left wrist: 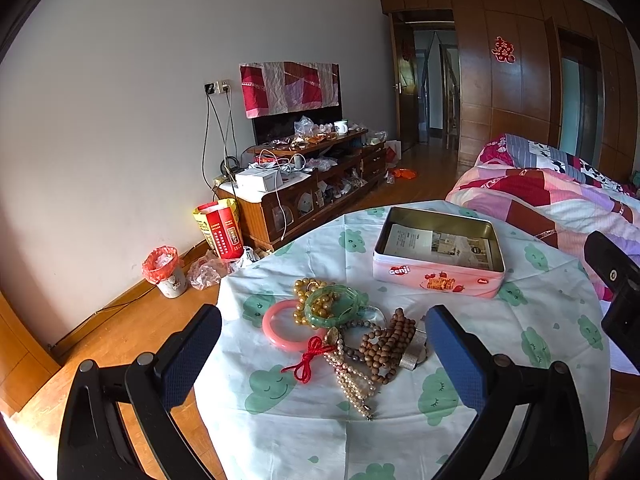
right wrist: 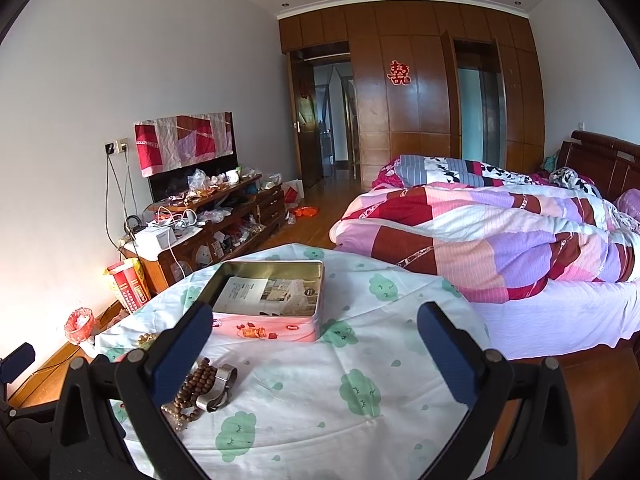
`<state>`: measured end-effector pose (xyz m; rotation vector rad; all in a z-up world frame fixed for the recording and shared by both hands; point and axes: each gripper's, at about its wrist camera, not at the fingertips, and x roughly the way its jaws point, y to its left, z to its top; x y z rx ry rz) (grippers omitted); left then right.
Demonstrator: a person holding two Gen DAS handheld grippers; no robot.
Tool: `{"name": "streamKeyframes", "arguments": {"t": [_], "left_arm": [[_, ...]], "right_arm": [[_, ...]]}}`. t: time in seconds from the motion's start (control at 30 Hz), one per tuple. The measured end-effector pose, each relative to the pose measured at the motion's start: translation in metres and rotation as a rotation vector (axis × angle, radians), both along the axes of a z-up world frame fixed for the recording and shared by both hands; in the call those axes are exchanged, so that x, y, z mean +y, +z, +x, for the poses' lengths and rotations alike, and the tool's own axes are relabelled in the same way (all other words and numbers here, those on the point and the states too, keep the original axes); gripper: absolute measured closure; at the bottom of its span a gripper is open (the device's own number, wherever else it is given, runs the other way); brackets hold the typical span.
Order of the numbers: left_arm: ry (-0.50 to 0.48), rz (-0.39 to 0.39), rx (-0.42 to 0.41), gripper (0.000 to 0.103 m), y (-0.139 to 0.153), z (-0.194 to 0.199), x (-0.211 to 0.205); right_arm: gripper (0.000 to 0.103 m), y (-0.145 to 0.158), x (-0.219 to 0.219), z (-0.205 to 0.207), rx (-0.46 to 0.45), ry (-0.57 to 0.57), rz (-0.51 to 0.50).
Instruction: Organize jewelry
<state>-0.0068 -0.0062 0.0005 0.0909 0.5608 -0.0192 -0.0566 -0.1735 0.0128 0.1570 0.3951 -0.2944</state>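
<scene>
Hovering above the table, the left gripper [left wrist: 323,354] stands with its jaws wide apart and nothing between them; the jewelry pile [left wrist: 344,332] lies directly ahead of and below its fingers. The pile comprises a pink bangle [left wrist: 280,330], a green bangle [left wrist: 334,307] resting on yellow beads [left wrist: 308,294], a brown wooden bead string [left wrist: 386,346], a pearl strand [left wrist: 354,386], a red knotted cord [left wrist: 310,360] and a metal watch band [left wrist: 414,350], all tangled and overlapping. The right gripper [right wrist: 316,354] is likewise spread open and empty, held over bare tablecloth [right wrist: 360,360]; the wooden beads and metal band sit just inside its left finger. The open tin [left wrist: 438,254] stands beyond the pile, ahead and to the right of the left gripper, ahead and slightly left of the right one. It holds only a printed leaflet [left wrist: 440,244]; no jewelry is in it.

Assessment: the task appears to be at its start, with the first pick not yet made. The next move calls for lowering one gripper onto a single piece at the pile's edge, the pink bangle or the metal band being the most accessible. Risk noted: entangled strands may drag neighbouring pieces when lifted
</scene>
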Motion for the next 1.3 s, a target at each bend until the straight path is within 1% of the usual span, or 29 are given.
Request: {"name": "streamKeyframes", "arguments": {"t": [0.13, 0.77, 1.13, 1.3], "left_arm": [[0.003, -0.001, -0.001, 0.001, 0.0012, 0.0002, 0.0013], [-0.006, 0.0, -0.002, 0.001, -0.0021, 0.0031, -0.0003], [-0.004, -0.002, 0.005, 0.001, -0.0032, 0.004, 0.0002], [-0.004, -0.004, 0.015, 0.001, -0.008, 0.007, -0.0002]], "right_arm": [[0.0, 0.004, 0.0034, 0.0007, 0.0, 0.002, 0.004], [0.0, 0.0024, 0.0028, 0.001, -0.003, 0.002, 0.004], [0.0, 0.002, 0.0038, 0.001, -0.002, 0.003, 0.004], [0.0, 0.0045, 0.0064, 0.0027, 0.002, 0.006, 0.004]]}}
